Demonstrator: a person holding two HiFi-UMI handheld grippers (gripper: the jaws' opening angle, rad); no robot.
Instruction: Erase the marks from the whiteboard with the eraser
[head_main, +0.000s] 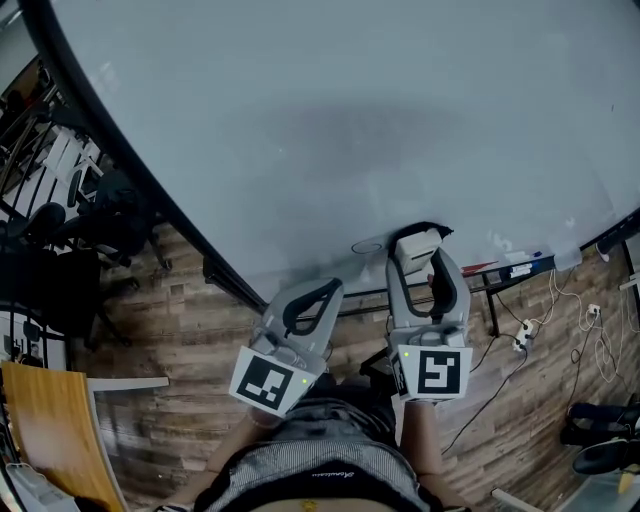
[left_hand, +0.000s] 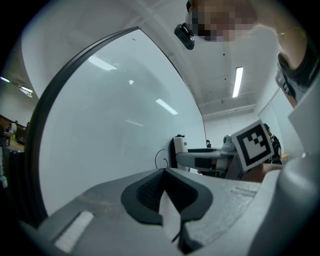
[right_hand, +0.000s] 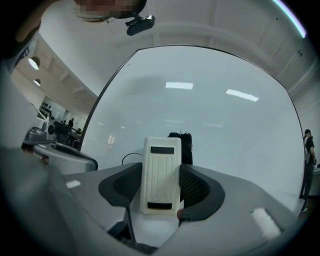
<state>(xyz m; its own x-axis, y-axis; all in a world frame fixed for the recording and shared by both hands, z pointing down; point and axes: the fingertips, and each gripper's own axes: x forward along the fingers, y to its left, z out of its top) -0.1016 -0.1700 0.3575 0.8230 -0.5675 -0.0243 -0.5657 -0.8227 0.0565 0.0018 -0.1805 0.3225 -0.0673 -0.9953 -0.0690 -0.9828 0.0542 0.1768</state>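
Observation:
The big whiteboard (head_main: 330, 120) fills the upper head view. A thin looped mark (head_main: 367, 246) sits low on it, just left of the white eraser (head_main: 417, 245). My right gripper (head_main: 420, 262) is shut on that eraser. In the right gripper view the ribbed eraser (right_hand: 161, 175) stands upright between the jaws with its black felt (right_hand: 186, 146) towards the board, and a curved line (right_hand: 129, 157) shows to its left. My left gripper (head_main: 318, 297) hangs lower left of the eraser, jaws shut on nothing. From the left gripper view I see the mark (left_hand: 161, 159) and the eraser (left_hand: 179, 147).
A ledge with markers (head_main: 512, 268) runs under the board at the right. Black office chairs (head_main: 100, 215) stand at the left on the wooden floor (head_main: 190, 320). Cables and a power strip (head_main: 523, 338) lie at the right. A wooden panel (head_main: 45, 430) is at the lower left.

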